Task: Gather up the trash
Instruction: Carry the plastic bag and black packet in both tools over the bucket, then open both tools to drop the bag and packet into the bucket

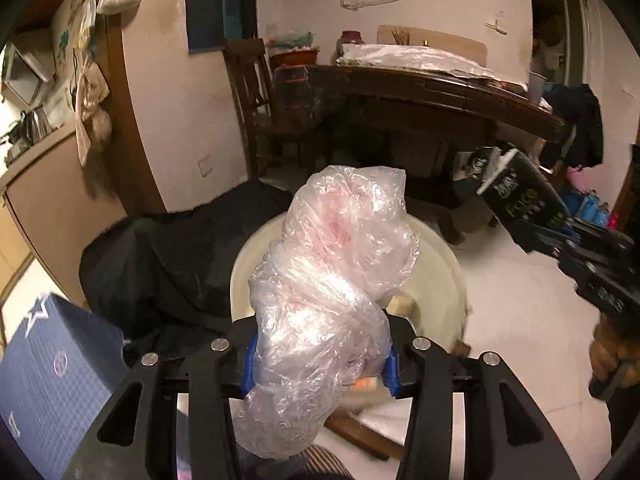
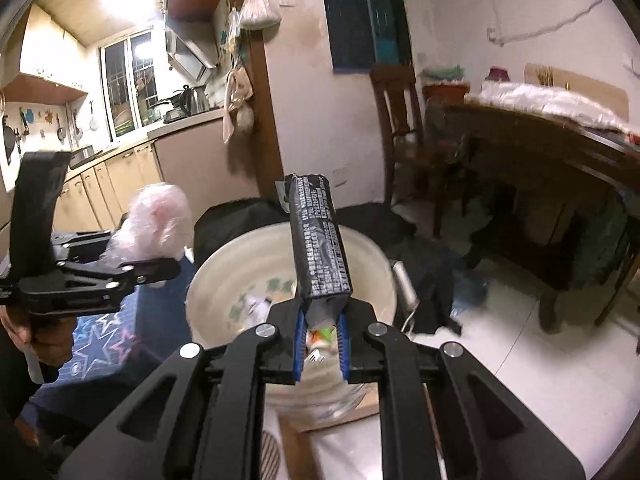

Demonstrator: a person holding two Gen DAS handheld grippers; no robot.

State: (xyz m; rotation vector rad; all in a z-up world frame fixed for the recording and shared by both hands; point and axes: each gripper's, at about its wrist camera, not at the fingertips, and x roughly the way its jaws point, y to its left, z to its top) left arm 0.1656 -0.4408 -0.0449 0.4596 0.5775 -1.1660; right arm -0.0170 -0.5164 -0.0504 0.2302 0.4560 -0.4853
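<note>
My left gripper (image 1: pixel 320 372) is shut on a crumpled clear plastic bag (image 1: pixel 332 280), held above a cream round bin (image 1: pixel 448 268). In the right wrist view the same gripper (image 2: pixel 160 270) and bag (image 2: pixel 154 220) show at the left. My right gripper (image 2: pixel 322 340) is shut on the end of a long black printed wrapper (image 2: pixel 320 240), which stands up over the bin (image 2: pixel 216 280). Some scraps (image 2: pixel 256 304) lie inside the bin. In the left wrist view the wrapper (image 1: pixel 516 192) and right gripper (image 1: pixel 532 228) show at the right.
A black cloth (image 1: pixel 168 264) lies on the floor behind the bin. A blue star-patterned box (image 1: pixel 52 364) sits at the left. A dark wooden table (image 1: pixel 460 92) and chair (image 1: pixel 252 100) stand behind. White tiled floor (image 2: pixel 540 380) lies to the right.
</note>
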